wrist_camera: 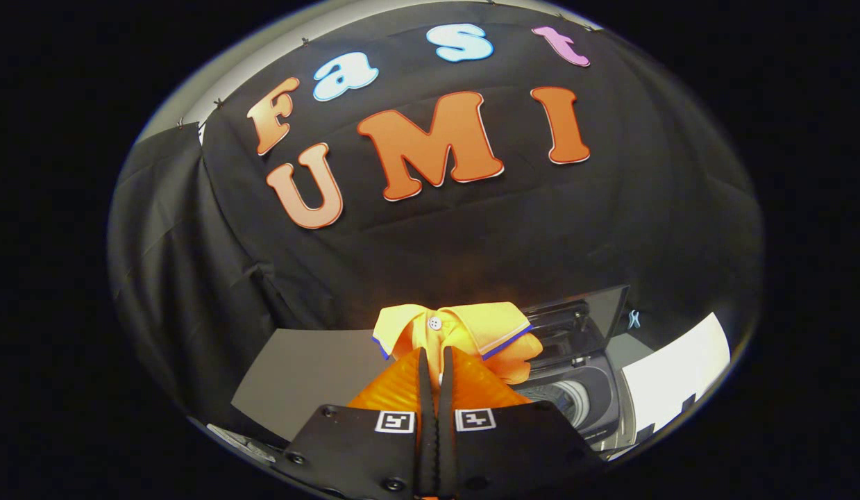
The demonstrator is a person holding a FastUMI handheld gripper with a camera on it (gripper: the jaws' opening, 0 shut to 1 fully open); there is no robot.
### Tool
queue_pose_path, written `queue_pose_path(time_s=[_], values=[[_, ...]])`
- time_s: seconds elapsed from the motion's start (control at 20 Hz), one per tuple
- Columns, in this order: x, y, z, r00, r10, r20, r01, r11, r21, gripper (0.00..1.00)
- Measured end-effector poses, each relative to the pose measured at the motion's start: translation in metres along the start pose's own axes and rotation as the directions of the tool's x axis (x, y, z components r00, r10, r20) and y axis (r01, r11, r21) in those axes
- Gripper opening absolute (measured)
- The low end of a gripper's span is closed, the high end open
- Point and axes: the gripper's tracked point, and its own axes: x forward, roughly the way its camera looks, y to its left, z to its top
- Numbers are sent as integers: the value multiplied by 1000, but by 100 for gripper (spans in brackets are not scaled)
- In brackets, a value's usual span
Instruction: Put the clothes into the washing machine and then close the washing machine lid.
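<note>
Fingers [409, 389] of the gripper [435, 357] are seen pressed nearly together, clamped on a thin fold of the shirt [464, 330], which is held up just ahead of them. 2 square markers sit on the finger bases nearest the camera.

Step in hand, as judged: carrying the shirt to the washer [582, 396]. The shirt is lifted off the table [298, 375] and hangs at the fingertips, left of the open drum [565, 399] and not yet over it. No part of it is seen inside the drum.

Next move, as judged: the shirt is to be carried right and forward until it hangs over the drum mouth, lowered, then the fingers opened. After that the lid [589, 312] is to be pushed down. The lid stands raised behind the drum, tilted back, so the opening is free.

Materials: the shirt is orange soft knit, with a paler yellow collar edged by a dark blue stripe and 1 white button at the placket. It is bunched and limp, so sagging and catching on the rim are likely. The washer is dark grey hard plastic with a ribbed metallic drum. The lid is dark, glossy and flat. The table is matte grey and smooth. A white sheet [679, 368] lies right of the washer.
</note>
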Motion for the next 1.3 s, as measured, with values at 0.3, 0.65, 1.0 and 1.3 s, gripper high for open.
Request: queue_pose_path(time_s=[0.3, 0.65, 1.0, 1.3], values=[[31, -67, -46, 997, -22, -77, 24, 1000, 15, 8], [111, -130, -162, 972, -48, -229, 68, 995, 78, 8], [176, -188, -237, 941, -99, -323, 132, 988, 83, 8], [204, -213, -292, 892, -146, -427, 180, 983, 40, 8]])
